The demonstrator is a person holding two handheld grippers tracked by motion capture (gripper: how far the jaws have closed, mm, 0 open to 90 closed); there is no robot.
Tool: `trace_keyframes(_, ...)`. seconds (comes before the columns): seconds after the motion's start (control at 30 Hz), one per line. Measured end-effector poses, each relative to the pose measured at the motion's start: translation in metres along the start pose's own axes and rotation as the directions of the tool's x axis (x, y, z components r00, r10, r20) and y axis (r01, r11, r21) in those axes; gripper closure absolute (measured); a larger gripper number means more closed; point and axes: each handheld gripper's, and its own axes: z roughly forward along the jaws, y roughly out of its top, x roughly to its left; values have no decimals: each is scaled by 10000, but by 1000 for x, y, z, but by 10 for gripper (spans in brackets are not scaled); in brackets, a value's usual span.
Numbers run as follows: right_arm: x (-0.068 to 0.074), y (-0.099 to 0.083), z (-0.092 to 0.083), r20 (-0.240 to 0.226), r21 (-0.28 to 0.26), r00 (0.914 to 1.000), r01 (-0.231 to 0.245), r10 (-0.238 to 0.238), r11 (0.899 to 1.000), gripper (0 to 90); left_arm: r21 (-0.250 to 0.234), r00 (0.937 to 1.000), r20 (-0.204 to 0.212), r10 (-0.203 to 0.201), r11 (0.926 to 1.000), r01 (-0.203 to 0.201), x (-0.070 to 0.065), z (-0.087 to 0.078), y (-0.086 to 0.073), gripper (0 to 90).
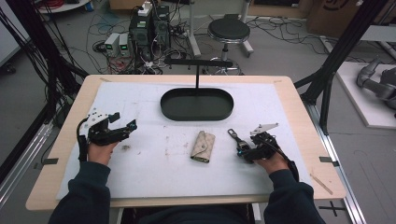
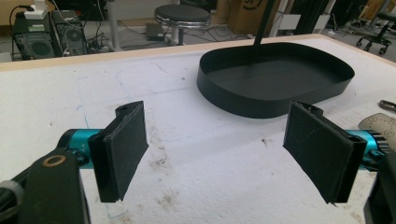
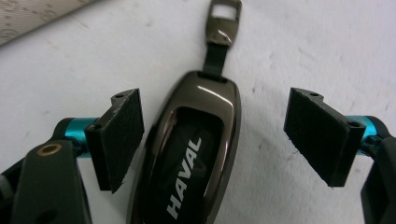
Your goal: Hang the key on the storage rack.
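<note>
**Right side of mat: key fob lined up, grasp not made**

At about 4 o'clock on the white mat (image 1: 140,98), I had the right gripper (image 1: 242,148) straddling the car key fob (image 3: 187,154). Jaws stood wide, one pad either side of the fob, neither clearly touching it. Fob lay flat on the mat, strap and metal loop pointing away from me toward 12. "HAVAL" lettering read along its length in the right gripper view.

The left gripper (image 2: 219,154) sat at about 8 o'clock, jaws also wide, nothing between them, looking toward the black tray (image 2: 275,79) at 12.

My read on step: pre-grasp on the fob. Next move called for lowering a touch and closing squarely across the fob's narrow width; the polished shell looked slippery, so pads needed to land mid-body, not on the taper.

Count:
- key fobs: 1
- beige key pouch (image 1: 203,146): 1, centre of mat, just left of the fob
- black trays: 1, with one T-shaped stand (image 1: 197,63) rising from it
- grippers: 2
</note>
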Motion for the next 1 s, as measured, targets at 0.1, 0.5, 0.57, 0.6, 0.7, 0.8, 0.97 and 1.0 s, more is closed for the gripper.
trace_keyframes(0.1,-1,1,1,-307,338,9994,-159,169,9993,343,2,10000,19,-19,10000,19,0,0,0,214)
trace_keyframes(0.5,-5,4,6,-100,247,9971,759,-756,9968,246,119,10000,42,7,9999,-7,-1,2,-1,220)
trace_keyframes(0.57,-8,3,8,-283,206,9988,397,-391,9990,240,135,10000,73,30,9999,-31,-1,2,-1,221)
trace_keyframes(0.6,-10,1,8,-377,46,9992,163,-161,9999,245,142,10000,65,46,9999,-47,-1,2,-1,222)
trace_keyframes(0.7,-7,1,7,-144,39,9999,73,-72,10000,336,184,10000,71,41,9998,-42,-1,2,-1,224)
trace_keyframes(0.8,-8,3,5,-27,174,9998,-185,185,9997,494,207,10000,62,59,9998,-61,-2,2,-1,224)
trace_keyframes(0.97,-7,8,4,47,490,9997,-233,231,9985,500,228,10000,66,27,9997,-28,-1,3,-1,227)
trace_keyframes(1.0,-7,8,4,37,495,9998,-194,193,9986,500,213,10000,36,13,9998,-13,-1,3,-1,227)
